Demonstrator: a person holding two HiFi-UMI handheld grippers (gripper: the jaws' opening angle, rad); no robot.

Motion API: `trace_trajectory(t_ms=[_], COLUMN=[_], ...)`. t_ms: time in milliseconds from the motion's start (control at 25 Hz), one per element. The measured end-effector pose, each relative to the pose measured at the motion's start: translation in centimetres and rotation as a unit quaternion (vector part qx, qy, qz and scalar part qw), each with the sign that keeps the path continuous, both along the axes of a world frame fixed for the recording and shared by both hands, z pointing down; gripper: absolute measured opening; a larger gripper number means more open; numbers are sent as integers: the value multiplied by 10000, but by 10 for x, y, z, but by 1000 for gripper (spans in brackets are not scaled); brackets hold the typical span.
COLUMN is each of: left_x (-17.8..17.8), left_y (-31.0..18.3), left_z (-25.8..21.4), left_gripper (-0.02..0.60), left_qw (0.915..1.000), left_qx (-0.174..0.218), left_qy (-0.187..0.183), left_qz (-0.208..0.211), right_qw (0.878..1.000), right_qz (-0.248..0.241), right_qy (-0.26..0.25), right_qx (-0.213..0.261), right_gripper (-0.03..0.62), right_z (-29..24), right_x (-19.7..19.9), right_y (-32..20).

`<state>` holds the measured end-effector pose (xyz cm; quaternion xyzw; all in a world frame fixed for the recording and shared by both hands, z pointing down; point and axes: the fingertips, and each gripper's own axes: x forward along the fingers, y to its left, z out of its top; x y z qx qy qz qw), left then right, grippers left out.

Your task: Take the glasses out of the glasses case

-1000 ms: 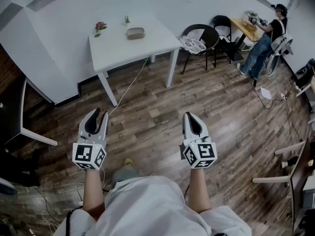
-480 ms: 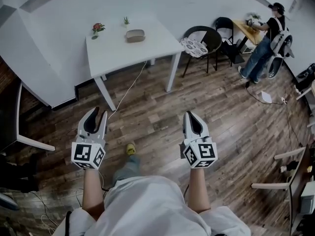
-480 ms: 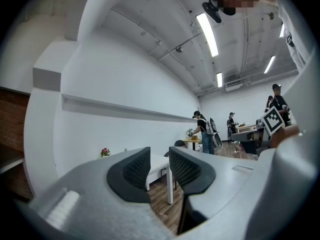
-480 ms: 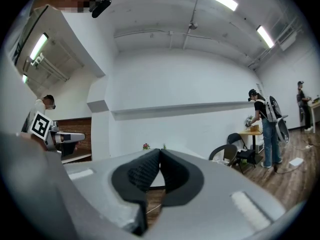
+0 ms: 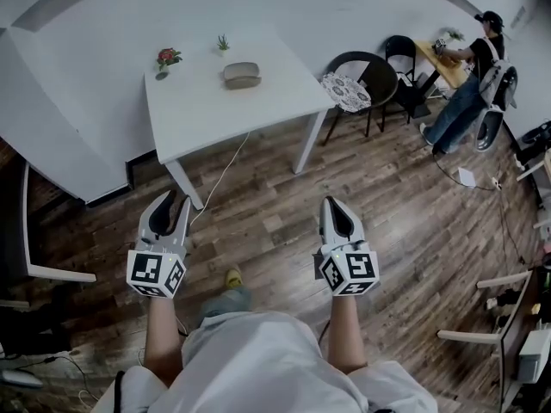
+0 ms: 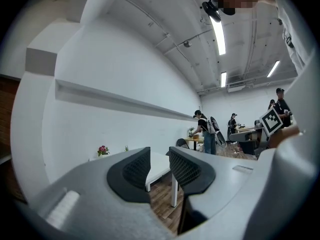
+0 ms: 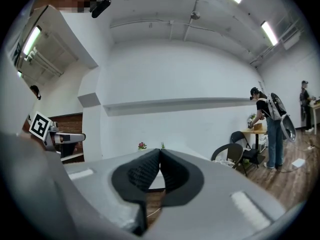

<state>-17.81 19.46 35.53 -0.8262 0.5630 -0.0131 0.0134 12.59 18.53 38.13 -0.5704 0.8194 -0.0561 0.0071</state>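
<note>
**Case Waited Across the Floor, Both Grippers Empty**

You stood on the wood floor with the glasses case (image 5: 241, 75) well apart from you, lying on the white table (image 5: 194, 110) in the upper middle of the frame, its long axis running roughly left to right. It looked shut, though it was too small to be sure. The left gripper (image 5: 171, 203) hung at lower left, its jaws a little apart with nothing between them. The right gripper (image 5: 335, 209), at lower centre-right, held its jaws together at the tips, also on nothing. The case lay straight up-frame from the gap between the two, somewhat nearer the left gripper's side. A red flower pot (image 5: 166, 58) and a small green plant (image 5: 223, 41) stood just behind the case.
</note>
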Motion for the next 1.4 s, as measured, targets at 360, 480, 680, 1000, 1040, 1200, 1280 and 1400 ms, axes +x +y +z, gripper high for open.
trace_trajectory(t_ms=[360,480,680,1000,1040,1200,1280,1400], left_x=[-41,-53,-60,-51,-50,-41,-33,-20], left_y=[-105,-128,-159,-222,-233,-284,-313,-360], left_z=[-5,-2,3,13,16,21,23,29], left_gripper=[126,124,126,126,126,126,126,127], left_qw=[9999,9998,9996,9997,9998,9997,9996,9992], left_qx=[-9,-30,-76,-130,-141,-233,-283,-388], left_qy=[34,114,156,75,66,15,-12,-41], left_qz=[164,158,206,183,151,57,28,-47], right_qw=[9999,9999,9999,9999,9999,9998,9997,9994], right_qz=[102,110,122,74,54,-43,-80,-180], right_qy=[-5,18,45,-53,-65,-99,-91,-92], right_qx=[-27,-57,-85,-115,-114,-168,-203,-279], right_gripper=[3,3,3,3,3,3,3,3], right_z=[-5,-1,1,12,14,19,20,24], right_x=[-45,-56,-63,-57,-55,-43,-35,-23], right_y=[-95,-116,-144,-214,-227,-283,-315,-364])
